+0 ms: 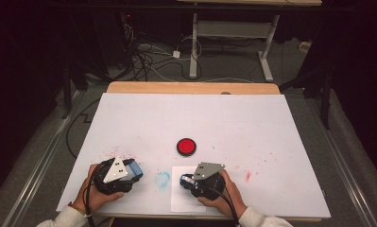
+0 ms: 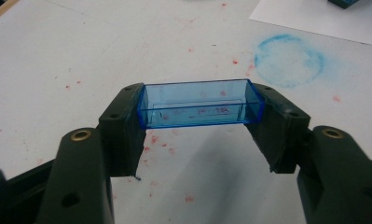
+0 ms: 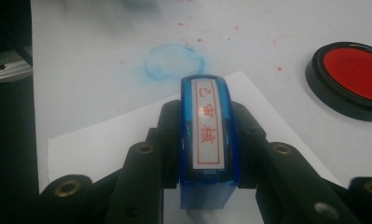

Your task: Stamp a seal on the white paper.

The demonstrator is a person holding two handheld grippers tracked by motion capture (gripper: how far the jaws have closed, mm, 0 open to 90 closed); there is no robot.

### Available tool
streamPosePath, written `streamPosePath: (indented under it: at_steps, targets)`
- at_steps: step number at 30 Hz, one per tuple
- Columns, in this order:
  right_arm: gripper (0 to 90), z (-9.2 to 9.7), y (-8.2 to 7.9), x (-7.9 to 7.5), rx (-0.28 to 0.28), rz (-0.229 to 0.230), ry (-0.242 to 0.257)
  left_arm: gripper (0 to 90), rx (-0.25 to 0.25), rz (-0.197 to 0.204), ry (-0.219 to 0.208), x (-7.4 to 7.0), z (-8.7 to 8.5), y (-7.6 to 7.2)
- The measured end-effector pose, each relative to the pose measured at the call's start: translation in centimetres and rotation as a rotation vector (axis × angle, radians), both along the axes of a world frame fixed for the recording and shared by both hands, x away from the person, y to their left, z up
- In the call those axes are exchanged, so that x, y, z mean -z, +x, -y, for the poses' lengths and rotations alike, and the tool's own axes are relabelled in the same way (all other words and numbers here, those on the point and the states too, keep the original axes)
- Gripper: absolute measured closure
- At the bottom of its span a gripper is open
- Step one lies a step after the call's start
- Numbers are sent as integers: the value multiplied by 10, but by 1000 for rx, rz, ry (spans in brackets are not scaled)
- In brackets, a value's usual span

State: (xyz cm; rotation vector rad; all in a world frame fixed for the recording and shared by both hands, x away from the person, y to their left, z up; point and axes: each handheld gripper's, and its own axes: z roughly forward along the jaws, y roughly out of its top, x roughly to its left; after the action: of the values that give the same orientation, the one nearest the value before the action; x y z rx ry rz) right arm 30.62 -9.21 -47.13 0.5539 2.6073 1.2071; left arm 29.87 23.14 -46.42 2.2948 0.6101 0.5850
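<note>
The left gripper (image 2: 200,123) clamps a clear blue cap (image 2: 200,103) above the worktop (image 1: 252,118). The right gripper (image 3: 207,135) clamps the blue stamp (image 3: 207,140) over paper (image 3: 95,140), near the red ink pad (image 1: 186,147).

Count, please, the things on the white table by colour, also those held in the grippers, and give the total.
Blue: 2, the clear cap in the left gripper and the stamp in the right gripper.
Red: 1, the ink pad in its black case.
White: 1, the paper sheet.
Total: 4.
</note>
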Motion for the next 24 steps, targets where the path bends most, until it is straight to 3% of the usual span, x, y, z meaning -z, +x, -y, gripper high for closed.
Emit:
streamPosePath:
  at_steps: [3,14,24]
  targets:
    - [698,1,-1,-6,8,-1,23,390,-2,3,-3,0,0,0]
    - [698,11,-6,-40,24,63,112,391,-3,3,-3,-1,0,-1]
    - [697,19,-8,-54,31,101,135,390,3,2,-5,-1,2,-2]
